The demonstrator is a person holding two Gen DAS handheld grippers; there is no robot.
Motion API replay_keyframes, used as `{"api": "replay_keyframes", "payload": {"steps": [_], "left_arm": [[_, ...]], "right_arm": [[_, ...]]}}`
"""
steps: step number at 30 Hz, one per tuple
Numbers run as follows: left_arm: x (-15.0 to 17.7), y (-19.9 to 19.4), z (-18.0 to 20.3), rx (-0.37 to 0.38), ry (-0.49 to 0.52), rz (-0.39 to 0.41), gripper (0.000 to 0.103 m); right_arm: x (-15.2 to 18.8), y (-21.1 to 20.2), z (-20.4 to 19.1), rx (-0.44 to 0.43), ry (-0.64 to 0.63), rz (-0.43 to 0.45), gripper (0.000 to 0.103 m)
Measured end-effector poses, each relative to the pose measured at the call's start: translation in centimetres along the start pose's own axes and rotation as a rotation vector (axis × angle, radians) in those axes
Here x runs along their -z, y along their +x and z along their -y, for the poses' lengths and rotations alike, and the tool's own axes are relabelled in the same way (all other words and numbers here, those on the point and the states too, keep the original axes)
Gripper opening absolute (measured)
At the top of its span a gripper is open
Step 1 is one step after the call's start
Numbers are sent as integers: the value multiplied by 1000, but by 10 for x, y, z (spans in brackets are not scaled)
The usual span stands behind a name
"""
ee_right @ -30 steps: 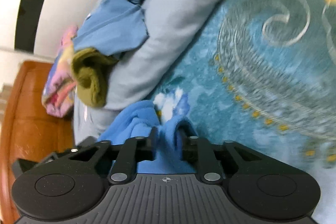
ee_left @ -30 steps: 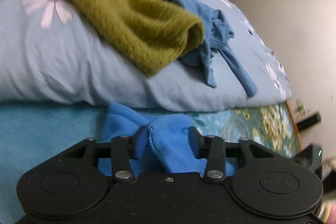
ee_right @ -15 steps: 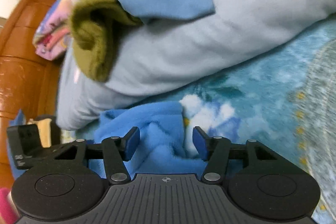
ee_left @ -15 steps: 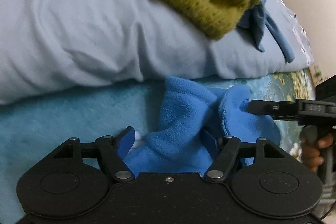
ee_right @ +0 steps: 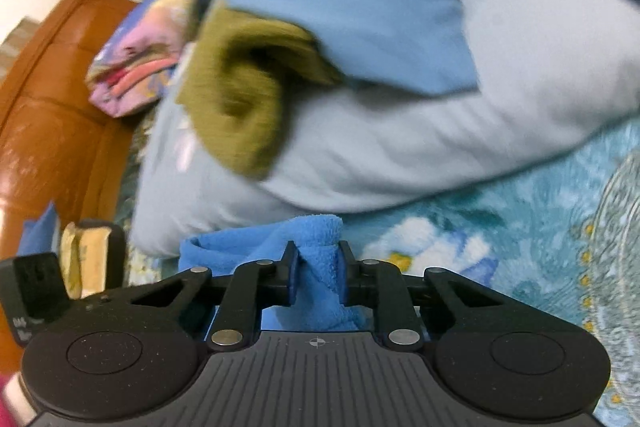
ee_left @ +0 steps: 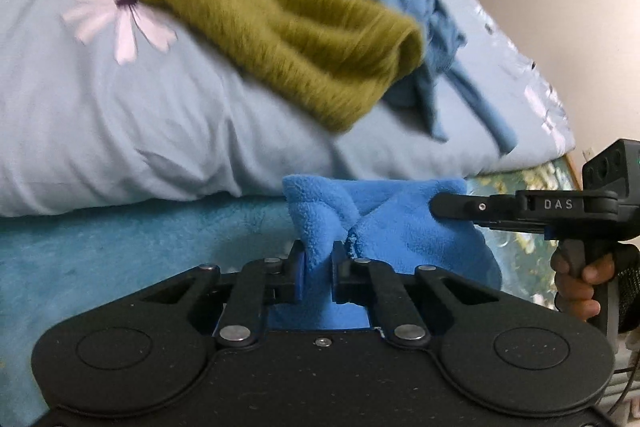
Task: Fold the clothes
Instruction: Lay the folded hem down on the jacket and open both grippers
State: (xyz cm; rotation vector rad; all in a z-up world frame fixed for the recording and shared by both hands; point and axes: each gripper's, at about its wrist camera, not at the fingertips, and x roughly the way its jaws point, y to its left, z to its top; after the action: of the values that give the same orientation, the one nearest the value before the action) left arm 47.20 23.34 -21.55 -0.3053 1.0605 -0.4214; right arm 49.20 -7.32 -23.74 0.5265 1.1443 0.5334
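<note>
A bright blue fleece cloth (ee_left: 400, 223) is bunched and held just above the teal bedspread. My left gripper (ee_left: 318, 267) is shut on its near left part. My right gripper (ee_right: 316, 267) is shut on another part of the same blue fleece cloth (ee_right: 280, 239). In the left wrist view the right gripper (ee_left: 436, 205) reaches in from the right, its tip on the cloth's upper right corner, with the person's hand behind it.
A pale blue pillow (ee_left: 120, 131) lies behind the cloth, with an olive knit garment (ee_left: 288, 23) and a blue-grey garment (ee_left: 436, 35) on top. A wooden headboard (ee_right: 48, 107) and pink folded fabric (ee_right: 136, 67) are at the left. The teal patterned bedspread (ee_right: 540, 247) spreads below.
Both grippers were open around the fleece half a second ago and have now closed on it. The cloth has lifted a little and both views have tilted upward toward the pillow.
</note>
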Motion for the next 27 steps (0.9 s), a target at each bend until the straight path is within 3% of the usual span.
{"api": "replay_keyframes", "payload": {"steps": [9, 15, 22, 27], "left_arm": [[60, -120, 85, -68, 106, 154, 8], [152, -171, 134, -106, 70, 225, 8], [273, -186, 161, -187, -28, 216, 8], [329, -166, 161, -231, -86, 145, 8]], "right_arm": [[41, -106, -57, -110, -165, 67, 15], [113, -168, -69, -162, -249, 32, 15], [207, -194, -53, -135, -269, -58, 15], [259, -182, -31, -77, -244, -135, 15]]}}
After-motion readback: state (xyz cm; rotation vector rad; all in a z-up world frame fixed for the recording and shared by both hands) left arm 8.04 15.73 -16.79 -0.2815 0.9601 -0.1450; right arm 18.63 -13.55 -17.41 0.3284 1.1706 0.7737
